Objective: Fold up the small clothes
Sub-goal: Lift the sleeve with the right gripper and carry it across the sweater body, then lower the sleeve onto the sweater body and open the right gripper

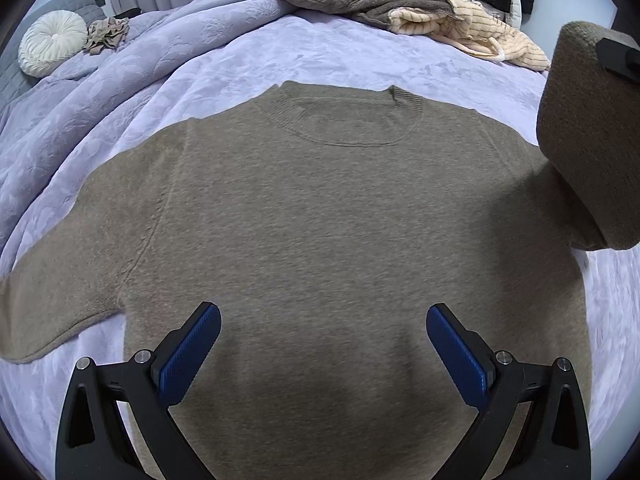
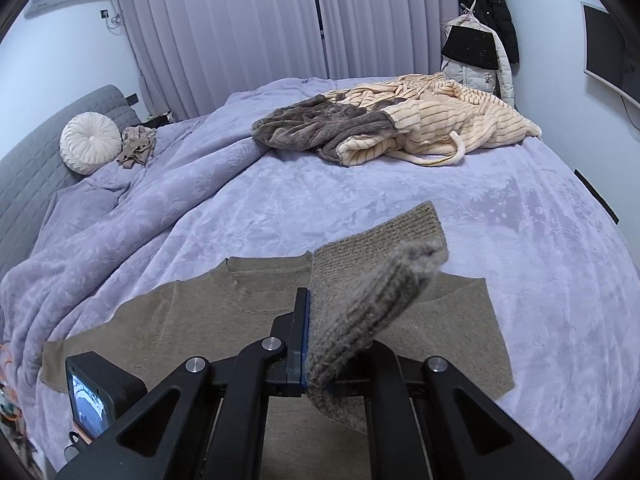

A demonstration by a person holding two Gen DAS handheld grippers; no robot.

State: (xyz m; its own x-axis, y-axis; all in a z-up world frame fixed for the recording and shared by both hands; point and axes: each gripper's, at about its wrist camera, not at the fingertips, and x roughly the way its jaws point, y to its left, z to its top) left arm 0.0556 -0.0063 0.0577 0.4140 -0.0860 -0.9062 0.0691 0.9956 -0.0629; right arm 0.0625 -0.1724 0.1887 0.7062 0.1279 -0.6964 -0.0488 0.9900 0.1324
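Lavender bedspread (image 2: pixel 400 200): brown sweater (image 1: pixel 320 220) lies flat, neckline toward the far side. My left gripper (image 1: pixel 323 320) hangs steeply down over its lower body, jaws spread, empty. My right gripper (image 2: pixel 316 344), tilted forward and down, is clenched on the sweater's ribbed sleeve cuff (image 2: pixel 380 280), lifted above the shoulder.

Lavender-covered bed (image 2: pixel 400 208) – pale pleated curtains (image 2: pixel 240 32) behind, grey padded headboard (image 2: pixel 36 160) at left.
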